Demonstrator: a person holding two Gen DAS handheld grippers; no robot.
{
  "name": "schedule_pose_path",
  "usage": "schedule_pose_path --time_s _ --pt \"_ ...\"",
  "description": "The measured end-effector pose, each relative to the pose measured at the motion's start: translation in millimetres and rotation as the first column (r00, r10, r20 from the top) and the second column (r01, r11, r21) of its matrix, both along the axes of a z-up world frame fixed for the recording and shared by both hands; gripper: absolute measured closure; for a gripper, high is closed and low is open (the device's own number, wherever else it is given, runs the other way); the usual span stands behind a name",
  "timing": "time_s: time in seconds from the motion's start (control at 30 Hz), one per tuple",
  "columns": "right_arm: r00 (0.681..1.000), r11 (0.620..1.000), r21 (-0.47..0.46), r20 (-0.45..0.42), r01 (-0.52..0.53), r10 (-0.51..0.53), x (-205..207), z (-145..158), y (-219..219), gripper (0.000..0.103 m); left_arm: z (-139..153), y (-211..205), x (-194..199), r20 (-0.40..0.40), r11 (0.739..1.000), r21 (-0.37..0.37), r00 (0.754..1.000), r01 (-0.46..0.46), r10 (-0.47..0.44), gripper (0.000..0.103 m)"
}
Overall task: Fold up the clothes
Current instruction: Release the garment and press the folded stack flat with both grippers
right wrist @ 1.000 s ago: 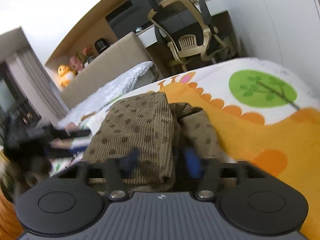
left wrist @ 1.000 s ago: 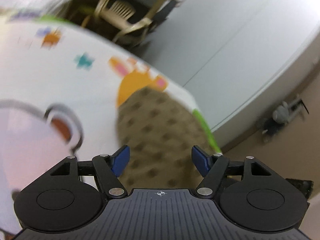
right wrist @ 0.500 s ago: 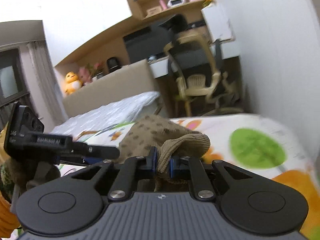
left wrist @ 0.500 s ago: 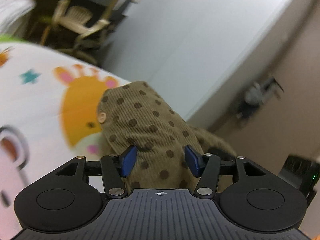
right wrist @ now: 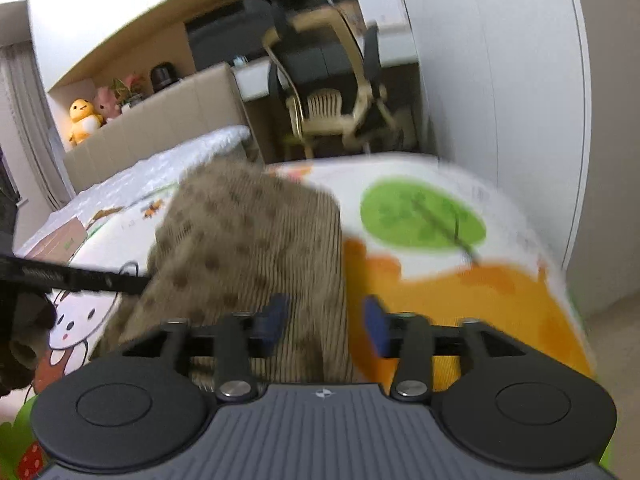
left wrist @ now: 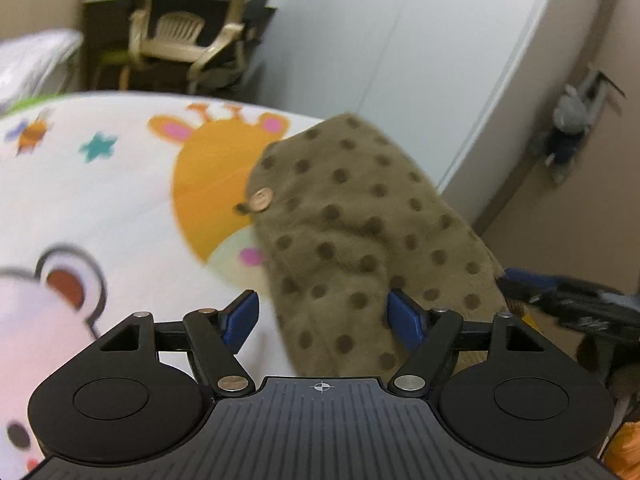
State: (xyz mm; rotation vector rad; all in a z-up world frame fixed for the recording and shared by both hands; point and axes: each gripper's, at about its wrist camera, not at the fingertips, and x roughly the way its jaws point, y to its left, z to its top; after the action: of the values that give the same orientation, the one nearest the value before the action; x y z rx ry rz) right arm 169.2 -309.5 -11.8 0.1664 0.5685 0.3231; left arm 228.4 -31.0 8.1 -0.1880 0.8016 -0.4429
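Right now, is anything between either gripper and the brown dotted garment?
Nothing visible. The brown dotted garment lies on the cartoon mat, directly ahead of the opening left gripper and opening right gripper.

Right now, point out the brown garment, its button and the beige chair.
brown garment [left wrist: 360,232]: left wrist view, dotted middle.
button [left wrist: 261,200]: left wrist view, its face.
beige chair [right wrist: 324,110]: right wrist view, slatted back.

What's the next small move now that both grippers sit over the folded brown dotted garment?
Probably draw both grippers back and clear. The left gripper and right gripper are opening, pads off the cloth, and the brown dotted garment lies folded on the cartoon-print play mat. It looks released, so the fold seems ready for a check from clear of it.
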Motion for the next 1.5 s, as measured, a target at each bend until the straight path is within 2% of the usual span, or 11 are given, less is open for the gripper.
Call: schedule_pose_path --time_s 0.2,0.3,0.43,0.6,0.73,0.8,0.9,1.1,1.23,1.3,1.5 --pt "0.985 0.995 -0.014 0.142 -0.097 0.098 -8.1 31.7 28.9 0.044 -4.1 21.8 1.5 -0.027 0.996 -0.089 0.999 -0.028 0.026 0.024" --pt "0.975 0.977 -0.059 0.078 -0.206 0.210 3.4 13.5 66.7 0.044 -2.9 28.5 4.4 -0.025 0.993 -0.105 0.998 -0.054 0.052 0.022" --pt "0.962 0.949 -0.170 0.030 -0.264 0.273 9.2 -19.0 116.2 0.030 12.1 36.4 2.7 0.031 0.989 -0.117 0.995 -0.090 0.095 0.022" --pt "0.958 0.947 -0.168 0.035 -0.276 0.285 7.7 -16.9 117.5 0.026 52.9 23.3 9.9 0.162 0.975 -0.218 0.987 0.049 -0.014 0.011" --pt "0.955 0.942 -0.180 0.041 -0.283 0.295 -0.6 -13.6 116.1 0.023 49.8 -10.8 44.0 0.131 0.936 -0.326 0.987 0.134 -0.096 0.010" --pt "0.949 0.935 -0.187 0.037 -0.302 0.313 -4.4 -8.9 113.4 0.019 34.7 -26.5 64.9 0.072 0.953 -0.285 0.994 0.098 -0.081 0.010" --pt "0.946 0.938 -0.168 0.070 -0.302 0.317 -8.0 9.7 96.0 0.000 10.9 -29.0 85.6 0.004 0.976 -0.213 0.999 0.040 -0.040 0.013" --pt "0.975 0.969 -0.155 0.079 -0.192 0.206 19.6 26.0 74.5 0.000 -4.7 -24.3 83.4 0.034 0.988 -0.135 0.997 0.071 -0.067 0.013" --pt "0.983 0.951 -0.247 -0.066 -0.183 0.172 39.5 -5.2 91.7 0.000 -6.1 -23.6 74.6 0.076 0.991 -0.091 0.993 0.097 -0.091 0.012" --pt "0.985 0.967 -0.195 -0.092 -0.165 0.149 37.1 -15.6 90.5 0.000 -4.7 -24.4 71.9 0.086 0.990 -0.102 0.992 0.096 -0.088 0.012" --pt "0.994 0.982 -0.164 -0.076 -0.094 0.082 19.0 -24.3 89.5 0.000 13.5 -17.4 49.8 0.118 0.994 -0.098 0.992 0.051 -0.039 0.010"
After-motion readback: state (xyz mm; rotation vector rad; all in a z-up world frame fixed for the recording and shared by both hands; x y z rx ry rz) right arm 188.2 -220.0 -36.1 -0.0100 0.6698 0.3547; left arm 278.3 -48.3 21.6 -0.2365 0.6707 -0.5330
